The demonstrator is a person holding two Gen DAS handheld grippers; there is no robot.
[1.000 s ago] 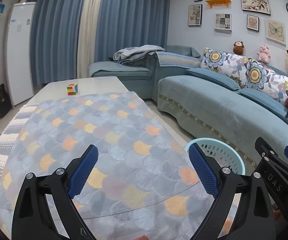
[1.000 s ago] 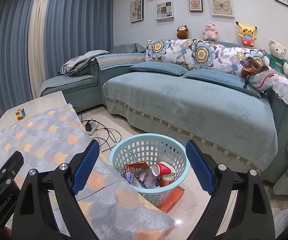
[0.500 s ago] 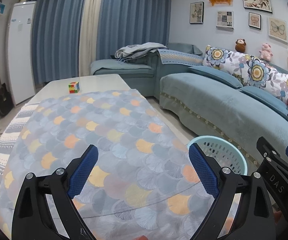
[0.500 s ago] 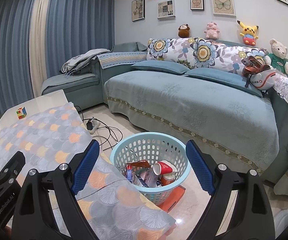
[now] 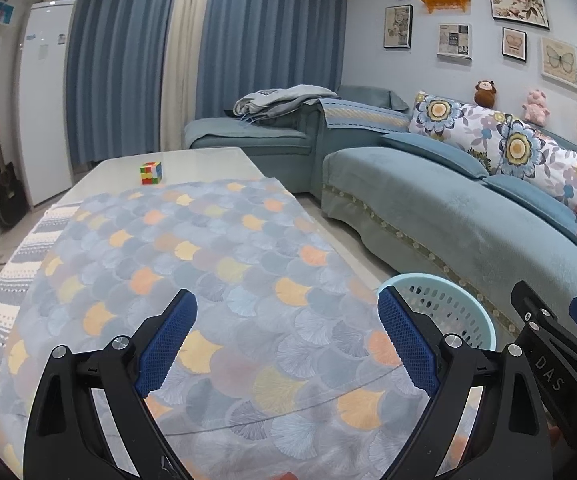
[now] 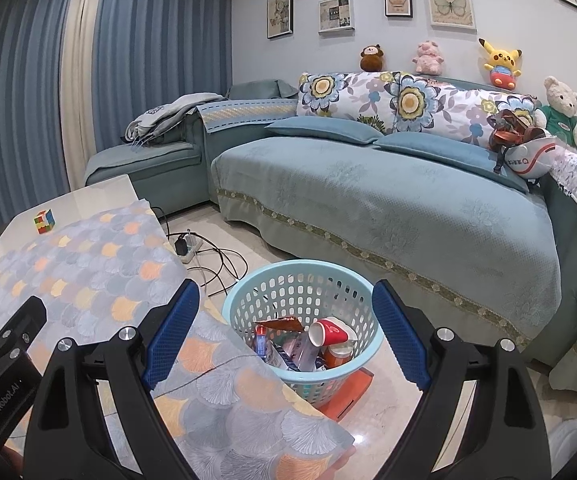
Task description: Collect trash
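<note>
tablecloth under wide empty left tongs, only right tongs, also wide, show basket trash

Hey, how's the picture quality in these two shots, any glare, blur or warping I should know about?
Left wrist view: strong fisheye bending, dark corners, the sofa curves; far wall slightly soft, the tablecloth sharp. Right wrist view: same warping, a small glare spot on the floor near the basket; lighting even, no hard shadows.
</note>
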